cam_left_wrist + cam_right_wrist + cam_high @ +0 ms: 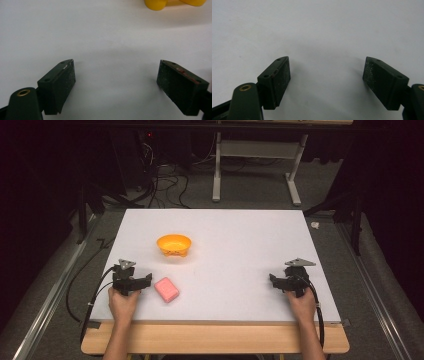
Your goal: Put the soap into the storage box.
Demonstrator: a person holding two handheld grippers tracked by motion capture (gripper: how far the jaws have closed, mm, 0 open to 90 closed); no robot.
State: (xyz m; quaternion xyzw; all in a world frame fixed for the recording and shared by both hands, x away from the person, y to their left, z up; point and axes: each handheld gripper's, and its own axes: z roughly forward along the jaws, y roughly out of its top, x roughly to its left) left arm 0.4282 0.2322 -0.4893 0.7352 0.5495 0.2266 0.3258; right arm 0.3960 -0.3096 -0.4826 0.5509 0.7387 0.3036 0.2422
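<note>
Two sets of tongs are resting low on the white counter (225,225), one in each of the person's hands. The left tongs (131,281) are sitting near the counter's front left corner, and in the left gripper view (116,75) their jaws are standing wide apart with nothing but bare white surface between them. A pink soap bar (166,289) is lying flat just beside them, on their right, apart from the jaws. An orange bowl (174,245) is standing upright farther back on the counter, beyond the soap and well apart from it; its yellow-orange foot (175,3) is peeking in at the top edge of the left gripper view. The right tongs (286,281) are lying near the front right side, well apart from both things, and in the right gripper view (327,72) their jaws are likewise gaping over bare counter, holding nothing.
</note>
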